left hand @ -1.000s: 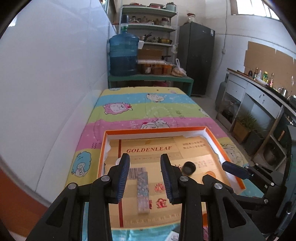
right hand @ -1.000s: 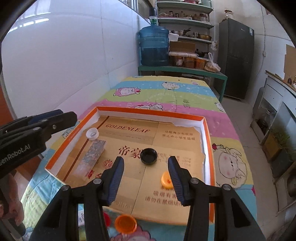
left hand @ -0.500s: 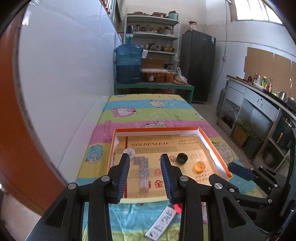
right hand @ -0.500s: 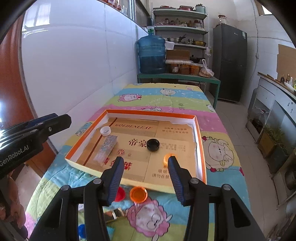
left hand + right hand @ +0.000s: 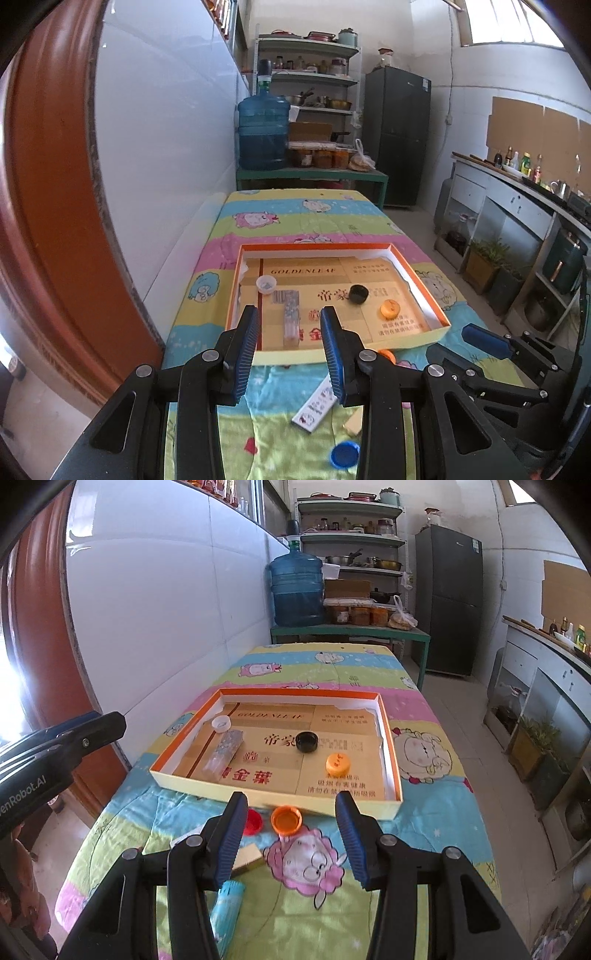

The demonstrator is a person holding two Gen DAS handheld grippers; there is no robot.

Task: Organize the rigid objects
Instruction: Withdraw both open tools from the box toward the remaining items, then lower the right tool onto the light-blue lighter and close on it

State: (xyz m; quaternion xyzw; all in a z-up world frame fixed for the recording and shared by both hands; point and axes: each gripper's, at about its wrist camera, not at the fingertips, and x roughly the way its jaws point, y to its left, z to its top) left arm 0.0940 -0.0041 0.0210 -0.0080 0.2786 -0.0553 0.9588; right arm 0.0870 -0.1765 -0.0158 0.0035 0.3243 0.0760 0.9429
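An orange-rimmed cardboard tray [image 5: 384,716] [image 5: 428,291] lies on the colourful tablecloth. In it are a white cap [image 5: 221,723], a clear patterned block [image 5: 223,751] [image 5: 290,321], a black cap [image 5: 306,741] [image 5: 359,294] and an orange cap [image 5: 337,762] [image 5: 390,308]. In front of the tray lie a red cap [image 5: 253,821], an orange cap [image 5: 286,819], a white stick pack [image 5: 314,404], a blue cap [image 5: 344,455], a yellow block [image 5: 248,856] and a light-blue pack [image 5: 227,904]. My left gripper [image 5: 290,350] and right gripper [image 5: 291,834] are both open and empty, held back over the near end of the table.
A white tiled wall [image 5: 166,609] runs along the table's left side, with an orange door frame [image 5: 48,203] near me. A green bench with a blue water jug [image 5: 297,590] stands beyond the table. Kitchen counters [image 5: 517,206] line the right.
Both grippers have pulled back and up from over the tray toward the near end of the table. The loose items in front of the tray have come into view. Jaws stayed open.
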